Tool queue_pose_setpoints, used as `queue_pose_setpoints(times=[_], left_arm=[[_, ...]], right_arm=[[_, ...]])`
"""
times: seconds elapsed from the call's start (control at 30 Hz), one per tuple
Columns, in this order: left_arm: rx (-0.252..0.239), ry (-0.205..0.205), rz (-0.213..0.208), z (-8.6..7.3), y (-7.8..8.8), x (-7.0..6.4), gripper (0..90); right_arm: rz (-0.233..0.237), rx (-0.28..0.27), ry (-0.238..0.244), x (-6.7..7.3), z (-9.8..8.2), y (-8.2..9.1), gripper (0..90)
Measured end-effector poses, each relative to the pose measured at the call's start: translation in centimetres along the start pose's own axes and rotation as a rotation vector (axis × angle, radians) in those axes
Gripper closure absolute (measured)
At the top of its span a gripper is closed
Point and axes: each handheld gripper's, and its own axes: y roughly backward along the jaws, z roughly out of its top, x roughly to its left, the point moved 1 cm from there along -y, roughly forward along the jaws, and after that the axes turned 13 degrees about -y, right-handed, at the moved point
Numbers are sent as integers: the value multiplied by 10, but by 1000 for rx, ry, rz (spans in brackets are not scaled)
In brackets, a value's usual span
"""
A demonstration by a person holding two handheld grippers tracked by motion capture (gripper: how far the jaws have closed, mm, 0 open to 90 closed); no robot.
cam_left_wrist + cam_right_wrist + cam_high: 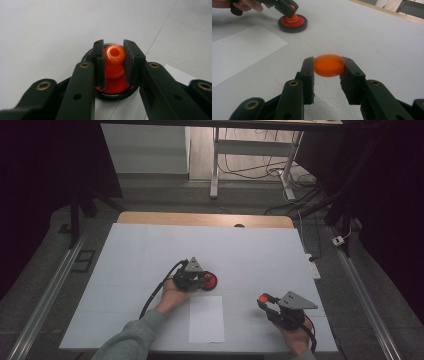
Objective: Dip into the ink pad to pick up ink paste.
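A round black-rimmed base with a red inside lies near the middle of the white table. An orange knob stands upright in it, and my left gripper is shut on that knob from the side. In the high view the left gripper rests low over the base. My right gripper is shut on a flat orange disc, held level above the table. In the high view the right gripper sits at the front right with the disc at its tips.
A white sheet of paper lies at the front between the two hands. The table's wooden far edge shows at the back. Beyond it are a desk frame and cables on the floor.
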Motion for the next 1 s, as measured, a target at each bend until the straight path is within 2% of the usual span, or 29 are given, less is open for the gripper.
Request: queue_pose_setpoints(times=[0.2, 0.4, 0.53, 0.73, 1.0], left_arm=[[-18, 21, -16, -1, 1, 3, 724], [-133, 45, -6, 8, 22, 8, 724], [-157, 53, -6, 13, 30, 6, 723], [-136, 42, -6, 16, 29, 4, 723], [-90, 63, -13, 8, 19, 8, 723]], right_arm=[[3, 2, 2, 0, 0, 0, 646], [9, -7, -6, -1, 0, -1, 645], [9, -4, 2, 0, 1, -1, 646], [10, -2, 5, 1, 1, -1, 645], [9, 0, 2, 0, 1, -1, 645]])
